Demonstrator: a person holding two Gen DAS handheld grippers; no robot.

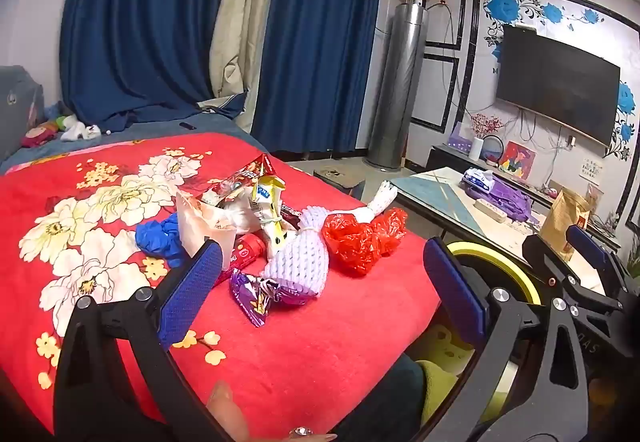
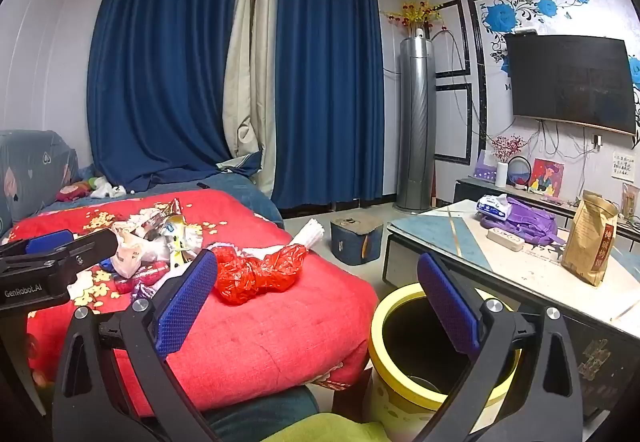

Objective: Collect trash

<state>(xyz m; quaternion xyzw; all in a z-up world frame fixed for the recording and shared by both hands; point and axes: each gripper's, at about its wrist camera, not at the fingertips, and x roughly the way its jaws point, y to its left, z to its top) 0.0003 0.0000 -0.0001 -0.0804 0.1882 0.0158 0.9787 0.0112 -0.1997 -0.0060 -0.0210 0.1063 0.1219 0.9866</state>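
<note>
A room with deep blue curtains (image 2: 168, 73) and a wall-mounted black television (image 2: 570, 81) is seen, its foreground filled by a red blanket printed with pale flowers (image 1: 280, 342). A heap of trash is piled on this blanket: a crumpled red plastic bag (image 1: 360, 240), a white foam net sleeve (image 1: 298, 262), a purple foil wrapper (image 1: 256, 294), a bunched blue plastic bag (image 1: 158, 238) and a torn white paper bag (image 1: 204, 226). The left gripper (image 1: 324, 282) is held with its jaws spread wide and nothing clasped; the heap lies just ahead of and between its blue pads, the left pad overlapping the paper bag's edge in the picture (contact cannot be judged). The right gripper (image 2: 316, 300) is likewise released and empty, the red bag lying beyond its left pad. A round yellow-rimmed waste bin (image 2: 400, 394) is shown whole only in the right wrist view, beside the blanket's corner; in the left view merely an arc of its rim is seen behind the right pad. Printing on the wrappers is too small to read. A fingertip is cut off at the left view's bottom edge.
</note>
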